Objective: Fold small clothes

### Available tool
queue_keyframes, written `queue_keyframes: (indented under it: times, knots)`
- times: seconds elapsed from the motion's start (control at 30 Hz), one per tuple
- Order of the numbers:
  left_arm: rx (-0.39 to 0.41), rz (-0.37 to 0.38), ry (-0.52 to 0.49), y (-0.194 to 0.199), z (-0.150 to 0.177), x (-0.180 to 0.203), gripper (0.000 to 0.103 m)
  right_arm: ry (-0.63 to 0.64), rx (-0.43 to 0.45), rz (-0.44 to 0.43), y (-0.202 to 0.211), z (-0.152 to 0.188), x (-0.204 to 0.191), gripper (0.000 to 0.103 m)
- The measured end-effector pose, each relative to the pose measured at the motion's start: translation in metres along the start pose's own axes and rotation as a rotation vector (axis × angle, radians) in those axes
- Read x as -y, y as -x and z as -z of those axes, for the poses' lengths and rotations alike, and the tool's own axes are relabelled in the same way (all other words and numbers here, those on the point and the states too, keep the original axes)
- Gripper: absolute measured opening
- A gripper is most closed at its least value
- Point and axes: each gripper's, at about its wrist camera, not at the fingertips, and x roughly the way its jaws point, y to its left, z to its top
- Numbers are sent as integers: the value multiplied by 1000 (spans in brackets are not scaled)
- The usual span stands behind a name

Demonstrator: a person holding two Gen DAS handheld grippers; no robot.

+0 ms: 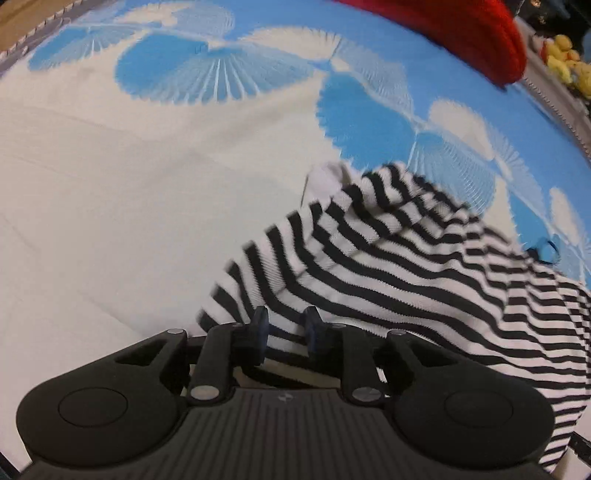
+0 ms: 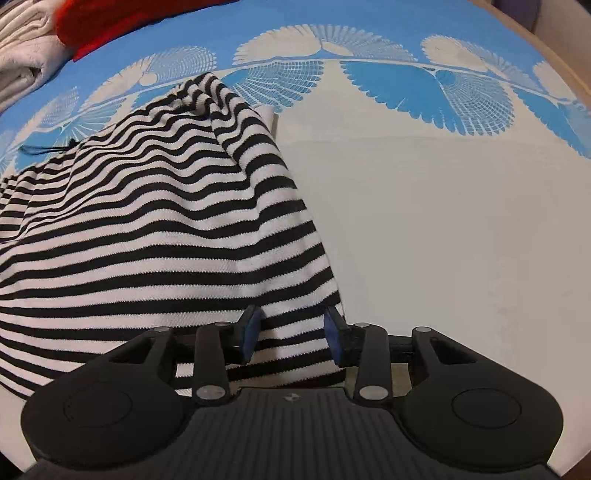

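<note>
Striped shirt is spread, rumpled, over the blue-and-white patterned sheet, near a red garment. A soft, light knit is judged: it drapes, ridges and will sag if lifted by one point. Its near hem lies between the pads of both tongs. The left tongs and right tongs are seen parted, not yet clamped. Hold is best taken at the hem corners, both layers together.
</note>
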Motion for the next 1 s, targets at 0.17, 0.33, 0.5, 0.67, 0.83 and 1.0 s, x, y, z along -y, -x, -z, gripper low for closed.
queue_keyframes:
  times: [0.17,0.33,0.5,0.67,0.83,1.0]
  knots:
    - [83,16,-108,35,10,1,27,-47,84,1,20,0,-2,40]
    - [96,29,-175,47,22,0,27,-79,111,-16,28,5,-9,43]
    - [58,35,-177,38,30,-7,27,-35,-18,75,2,18,-19,46]
    - [75,65,-153,49,31,-17,27,-18,89,99,32,24,-36,47]
    - [96,80,-142,61,29,-25,27,48,218,82,65,39,-66,47]
    - [149,112,-94,97,25,-42,27,15,304,-1,85,51,-91,47]
